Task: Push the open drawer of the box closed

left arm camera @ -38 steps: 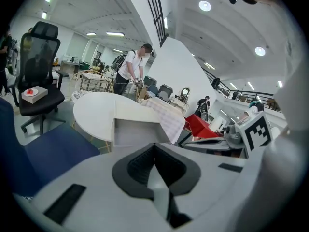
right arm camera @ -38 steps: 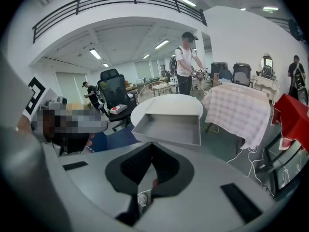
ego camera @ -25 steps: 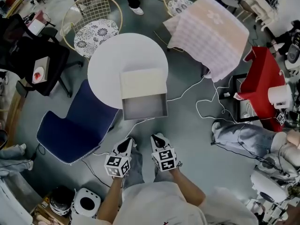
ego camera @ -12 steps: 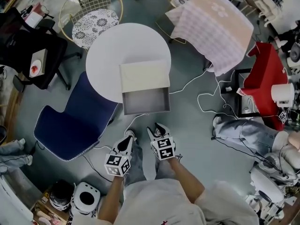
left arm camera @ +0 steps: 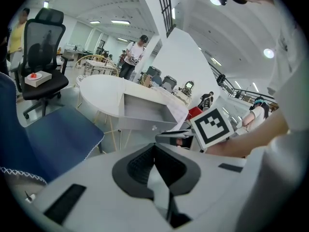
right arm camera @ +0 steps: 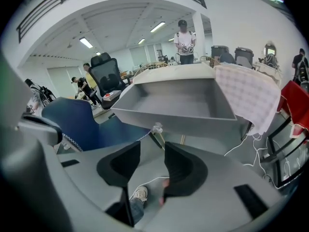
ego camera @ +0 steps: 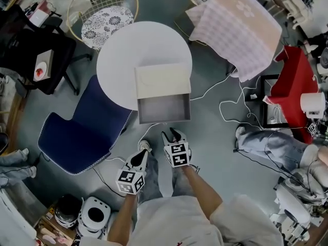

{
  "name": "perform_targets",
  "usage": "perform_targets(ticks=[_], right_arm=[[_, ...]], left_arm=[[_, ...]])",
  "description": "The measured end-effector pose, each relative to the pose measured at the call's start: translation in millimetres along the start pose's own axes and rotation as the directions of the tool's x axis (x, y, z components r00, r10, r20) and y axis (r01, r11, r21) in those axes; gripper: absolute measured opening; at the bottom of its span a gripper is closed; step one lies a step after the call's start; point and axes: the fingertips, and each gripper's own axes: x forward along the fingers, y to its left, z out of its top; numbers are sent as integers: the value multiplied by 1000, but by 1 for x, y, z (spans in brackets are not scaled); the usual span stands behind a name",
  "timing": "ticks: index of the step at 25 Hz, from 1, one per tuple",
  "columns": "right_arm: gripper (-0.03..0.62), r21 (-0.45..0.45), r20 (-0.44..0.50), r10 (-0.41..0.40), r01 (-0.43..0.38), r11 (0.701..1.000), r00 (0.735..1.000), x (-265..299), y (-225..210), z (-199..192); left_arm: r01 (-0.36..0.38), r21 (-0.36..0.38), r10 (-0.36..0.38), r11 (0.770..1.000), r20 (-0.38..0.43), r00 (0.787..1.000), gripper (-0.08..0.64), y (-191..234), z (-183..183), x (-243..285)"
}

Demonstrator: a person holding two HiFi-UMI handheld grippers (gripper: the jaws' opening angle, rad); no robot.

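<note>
My right gripper [ego camera: 171,134] has just been opening its jaws, empty; my left gripper [ego camera: 141,156] keeps them together. The drawer [ego camera: 164,109] looks light and stiff: I'd push its front.

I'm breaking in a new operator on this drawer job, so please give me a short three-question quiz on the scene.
1. True or false: the drawer of the box on the round white table is fully closed.
2. What lies in the drawer? A) a folded cloth B) nothing C) a cup
3. Which tongs are nearer the drawer's front?

Key
1. False: it stands pulled out towards the person.
2. B
3. The right tongs. Their jaws have just been opening, and nothing is between them.
</note>
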Motion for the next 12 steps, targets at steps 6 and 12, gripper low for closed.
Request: perform_targets(ticks=[6, 12], right_arm=[[155, 12, -5, -27, 27, 1000, 1000, 21, -8, 10], [116, 16, -4, -41, 41, 999, 999, 29, -9, 16]], left_arm=[[-6, -13, 6, 1000, -9, 1000, 12, 2, -7, -5], [-4, -19, 4, 1000, -21, 1000, 12, 4, -13, -5]])
